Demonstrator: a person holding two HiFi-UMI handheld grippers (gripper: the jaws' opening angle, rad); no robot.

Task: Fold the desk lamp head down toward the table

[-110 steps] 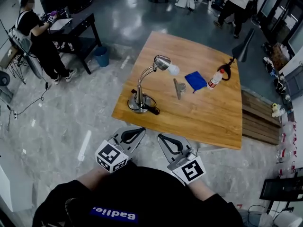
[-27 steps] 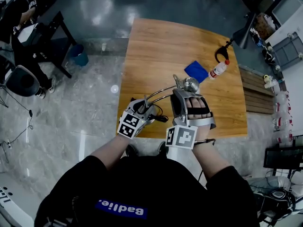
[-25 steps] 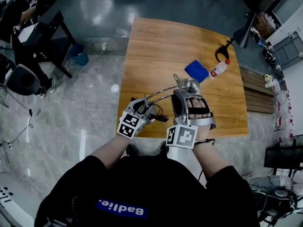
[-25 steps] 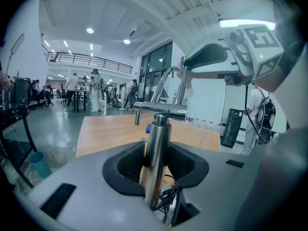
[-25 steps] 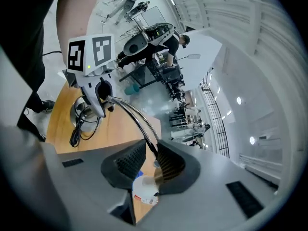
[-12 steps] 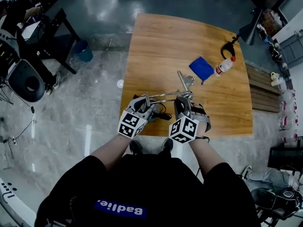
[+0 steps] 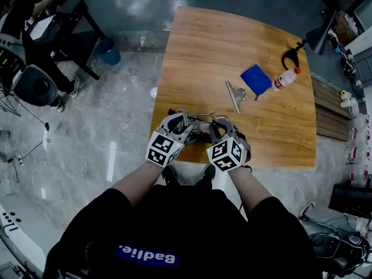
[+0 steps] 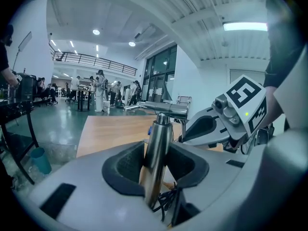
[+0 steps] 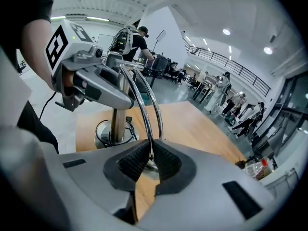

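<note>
A chrome desk lamp stands near the front left edge of the wooden table (image 7: 221, 34). My left gripper (image 7: 178, 122) is shut on its upright post (image 8: 157, 148), just above the round base (image 9: 107, 131). The right gripper (image 7: 217, 124) is shut on the lamp's thin curved arm (image 9: 143, 102), close to the head. Its jaws have just been closing tighter on those rods. The arm (image 7: 197, 117) lies low and nearly level between the two grippers. A shiny part, probably the head (image 9: 148, 167), shows under the right jaws. In the head view the grippers hide the head.
A metal clip (image 7: 234, 95), a blue cloth (image 7: 256, 79), a small bottle with a red cap (image 7: 285, 80) and a black loop (image 7: 289, 58) lie further back on the table. The table's front edge runs just under my hands. A black desk and a blue bin (image 7: 109, 51) stand at the left.
My right gripper has come down and rolled, taking the lamp head and arm down toward the table. The left gripper has kept its hold on the post in place.
</note>
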